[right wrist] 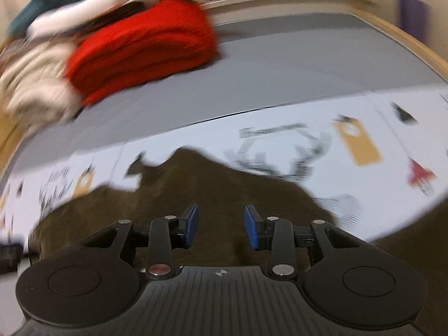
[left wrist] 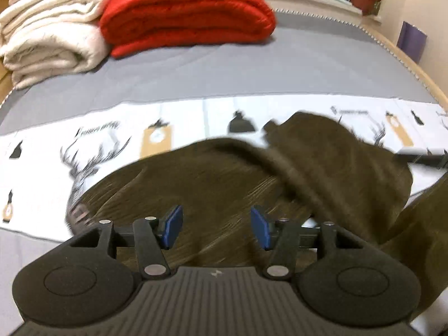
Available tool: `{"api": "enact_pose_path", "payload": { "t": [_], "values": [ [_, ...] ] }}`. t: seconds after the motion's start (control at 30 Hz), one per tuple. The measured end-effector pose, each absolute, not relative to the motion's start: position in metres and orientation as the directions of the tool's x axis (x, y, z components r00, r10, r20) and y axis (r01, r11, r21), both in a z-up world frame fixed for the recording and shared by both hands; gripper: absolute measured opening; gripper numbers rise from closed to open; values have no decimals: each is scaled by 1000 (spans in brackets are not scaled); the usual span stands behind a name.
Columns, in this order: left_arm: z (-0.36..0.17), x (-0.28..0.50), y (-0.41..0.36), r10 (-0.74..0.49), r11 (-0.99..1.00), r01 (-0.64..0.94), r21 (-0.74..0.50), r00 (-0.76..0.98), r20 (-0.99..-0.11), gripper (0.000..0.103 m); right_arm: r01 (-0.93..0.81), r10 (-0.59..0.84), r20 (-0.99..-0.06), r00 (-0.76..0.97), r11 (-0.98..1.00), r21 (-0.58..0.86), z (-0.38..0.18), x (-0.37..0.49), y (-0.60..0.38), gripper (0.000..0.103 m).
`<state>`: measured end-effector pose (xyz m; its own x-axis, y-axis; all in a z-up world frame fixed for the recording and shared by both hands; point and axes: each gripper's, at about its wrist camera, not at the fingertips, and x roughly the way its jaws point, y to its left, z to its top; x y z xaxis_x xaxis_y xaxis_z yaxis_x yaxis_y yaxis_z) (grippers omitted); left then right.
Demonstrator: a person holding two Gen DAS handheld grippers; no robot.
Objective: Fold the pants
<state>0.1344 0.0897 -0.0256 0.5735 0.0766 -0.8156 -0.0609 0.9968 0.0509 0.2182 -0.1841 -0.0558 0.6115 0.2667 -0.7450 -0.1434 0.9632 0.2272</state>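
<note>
1. Two grippers, both with jaws spread wide and nothing between the blue pads: your left gripper [left wrist: 217, 228] and right gripper [right wrist: 221, 228] each hang over the pants [left wrist: 224, 184] without gripping them.
2. Directly ahead of each set of jaws lies the dark olive cloth, rumpled, with a fold ridge rising toward your right in the left view.
3. Its long axis seems to run across the bed, left to right; blur hides which end is the waist.
4. Beneath it you see a white deer-print sheet [left wrist: 42, 145] on a grey cover [left wrist: 224, 70].
5. Farther back sit a red blanket [left wrist: 184, 14] and cream blankets [left wrist: 47, 28].
</note>
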Motion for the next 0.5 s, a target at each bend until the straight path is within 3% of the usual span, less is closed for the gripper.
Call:
{"api": "enact_pose_path", "payload": {
  "t": [0.2, 0.33, 0.5],
  "values": [
    [-21, 163, 65, 50, 997, -77, 5, 594, -803, 60, -359, 294, -787, 542, 928, 99, -81, 220, -115, 38],
    [-26, 181, 69, 46, 997, -78, -1, 598, -800, 62, -444, 280, -826, 488, 895, 41, -105, 222, -91, 50],
    [-33, 182, 85, 68, 994, -105, 9, 572, -817, 62, -517, 205, -885, 418, 854, -47, -140, 220, -85, 48]
  ]
}}
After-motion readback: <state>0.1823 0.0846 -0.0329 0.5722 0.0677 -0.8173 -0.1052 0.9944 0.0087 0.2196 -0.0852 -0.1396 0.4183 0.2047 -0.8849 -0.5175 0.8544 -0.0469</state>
